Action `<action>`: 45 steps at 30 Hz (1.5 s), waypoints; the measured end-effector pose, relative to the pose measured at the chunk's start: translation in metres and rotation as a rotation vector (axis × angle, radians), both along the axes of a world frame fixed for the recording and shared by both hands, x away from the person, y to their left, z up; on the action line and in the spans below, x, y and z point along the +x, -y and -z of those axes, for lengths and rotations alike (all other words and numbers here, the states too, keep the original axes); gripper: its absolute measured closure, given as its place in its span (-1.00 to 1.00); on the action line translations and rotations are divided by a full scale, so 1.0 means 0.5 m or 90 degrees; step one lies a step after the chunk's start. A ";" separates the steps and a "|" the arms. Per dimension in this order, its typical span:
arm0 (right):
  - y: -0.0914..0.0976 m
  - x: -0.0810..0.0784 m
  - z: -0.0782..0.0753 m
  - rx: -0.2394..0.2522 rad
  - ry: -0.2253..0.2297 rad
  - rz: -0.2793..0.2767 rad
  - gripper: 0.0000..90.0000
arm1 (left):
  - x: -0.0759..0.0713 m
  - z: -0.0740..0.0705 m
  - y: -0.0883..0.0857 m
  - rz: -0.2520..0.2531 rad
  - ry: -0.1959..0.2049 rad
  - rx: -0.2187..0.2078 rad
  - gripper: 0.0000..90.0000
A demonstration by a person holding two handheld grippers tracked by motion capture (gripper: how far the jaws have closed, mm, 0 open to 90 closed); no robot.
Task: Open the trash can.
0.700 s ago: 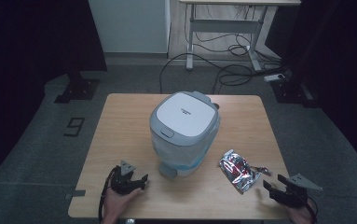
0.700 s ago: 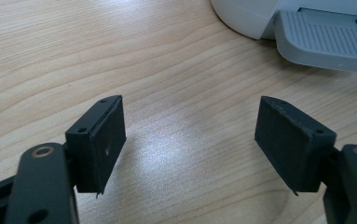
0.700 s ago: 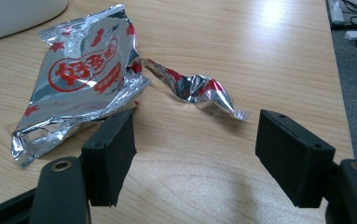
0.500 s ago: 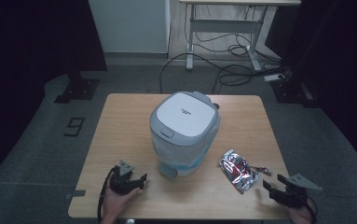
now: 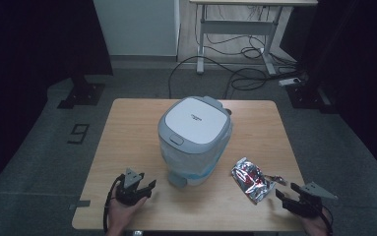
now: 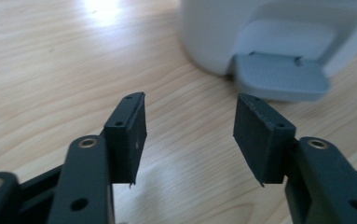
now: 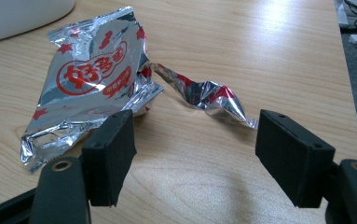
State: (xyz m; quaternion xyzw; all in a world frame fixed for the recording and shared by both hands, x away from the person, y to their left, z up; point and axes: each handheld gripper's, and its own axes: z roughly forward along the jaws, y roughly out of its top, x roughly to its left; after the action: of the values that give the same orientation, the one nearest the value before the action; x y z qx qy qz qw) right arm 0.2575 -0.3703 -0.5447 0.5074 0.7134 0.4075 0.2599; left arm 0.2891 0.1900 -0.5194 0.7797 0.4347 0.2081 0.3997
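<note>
Jaws of both grippers wide and empty, right gripper (image 7: 192,158) near a torn silver snack wrapper (image 7: 90,81) with red Chinese lettering.

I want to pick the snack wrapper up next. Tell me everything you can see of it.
The wrapper is crinkled silver foil with a red round logo and red stars, torn open: a twisted strip trails off one corner. It looks flat and empty. It lies on the wooden table, right of the white bin and apart from it. The open right hand-held gripper sits just short of it; whether a jaw touches it I cannot tell.
</note>
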 end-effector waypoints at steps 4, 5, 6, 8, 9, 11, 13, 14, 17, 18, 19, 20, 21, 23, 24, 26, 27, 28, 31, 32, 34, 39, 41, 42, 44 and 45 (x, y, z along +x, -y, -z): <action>-0.003 0.001 -0.002 0.001 0.001 0.000 -0.37 | 0.006 -0.004 0.024 0.029 0.000 0.006 0.06; -0.003 0.002 -0.002 0.001 0.001 0.000 -0.37 | 0.007 -0.005 0.029 0.032 0.001 0.009 0.08; -0.004 0.002 -0.002 0.001 0.001 0.000 -0.37 | 0.008 -0.007 0.033 0.035 0.003 0.012 0.09; -0.005 0.003 -0.002 0.001 0.001 -0.001 -0.37 | 0.010 -0.012 0.040 0.037 0.007 0.017 0.11; -0.005 0.003 -0.003 0.001 0.002 -0.001 -0.37 | 0.011 -0.014 0.041 0.038 0.008 0.017 0.12; -0.005 0.003 -0.003 0.001 0.001 -0.001 -0.37 | 0.013 -0.019 0.043 0.038 0.011 0.009 0.14; -0.004 0.002 -0.003 0.002 0.001 0.000 -0.37 | 0.015 -0.022 0.045 0.040 0.012 0.002 0.17; -0.004 0.002 -0.003 0.003 0.001 0.000 -0.37 | 0.016 -0.023 0.046 0.041 0.011 -0.002 0.18; -0.003 0.002 -0.003 0.003 0.002 0.000 -0.37 | 0.018 -0.025 0.052 0.044 0.012 -0.002 0.24; -0.003 0.002 -0.003 0.004 0.002 0.000 -0.37 | 0.019 -0.026 0.054 0.047 0.012 -0.003 0.25; -0.003 0.002 -0.003 0.004 0.002 0.001 -0.37 | 0.020 -0.026 0.057 0.049 0.013 0.000 0.29; -0.003 0.002 -0.003 0.004 0.002 0.001 -0.37 | 0.020 -0.026 0.057 0.049 0.013 0.000 0.33; -0.003 0.002 -0.003 0.003 0.002 0.001 -0.37 | 0.022 -0.028 0.062 0.057 0.013 0.000 0.39; -0.004 0.003 -0.003 0.003 0.001 0.001 -0.37 | 0.025 -0.031 0.066 0.064 0.012 -0.003 0.49; -0.005 0.003 -0.003 0.003 0.001 0.001 -0.37 | 0.028 -0.032 0.068 0.069 0.011 -0.007 0.54; -0.005 0.002 -0.003 0.002 0.002 0.001 -0.37 | 0.030 -0.033 0.071 0.073 0.009 -0.014 0.64; -0.005 0.001 -0.004 0.003 0.003 0.001 -0.37 | 0.035 -0.034 0.076 0.082 0.006 -0.023 0.69; -0.006 0.001 -0.004 0.003 0.003 0.001 -0.37 | 0.037 -0.034 0.080 0.085 0.005 -0.024 0.72; -0.005 0.002 -0.003 0.002 0.001 0.002 -0.37 | 0.046 -0.030 0.091 0.096 -0.009 -0.029 0.84; -0.005 0.002 -0.003 0.001 0.001 0.001 -0.37 | 0.046 -0.030 0.091 0.096 -0.009 -0.029 0.87; -0.005 0.002 -0.003 0.001 0.002 0.001 -0.37 | 0.053 -0.024 0.101 0.107 -0.022 -0.033 0.93; -0.004 0.001 -0.003 0.001 0.002 0.004 -0.37 | 0.064 -0.008 0.109 0.112 -0.040 -0.038 1.00; -0.003 0.002 -0.003 0.002 0.001 0.003 -0.37 | 0.069 0.000 0.112 0.113 -0.047 -0.040 1.00; -0.004 0.002 -0.003 0.001 0.001 0.002 -0.37 | 0.072 0.005 0.114 0.114 -0.051 -0.039 1.00; -0.006 0.002 -0.003 -0.002 0.002 -0.001 -0.37 | 0.076 0.014 0.120 0.117 -0.059 -0.036 1.00; -0.007 0.002 -0.003 -0.003 0.002 -0.002 -0.37 | 0.077 0.015 0.120 0.117 -0.058 -0.041 1.00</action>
State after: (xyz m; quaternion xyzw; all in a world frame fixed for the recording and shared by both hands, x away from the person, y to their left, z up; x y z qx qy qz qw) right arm 0.2588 -0.3668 -0.5432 0.5052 0.7148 0.4066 0.2617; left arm 0.3273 0.1299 -0.5268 0.8116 0.3857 0.1206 0.4219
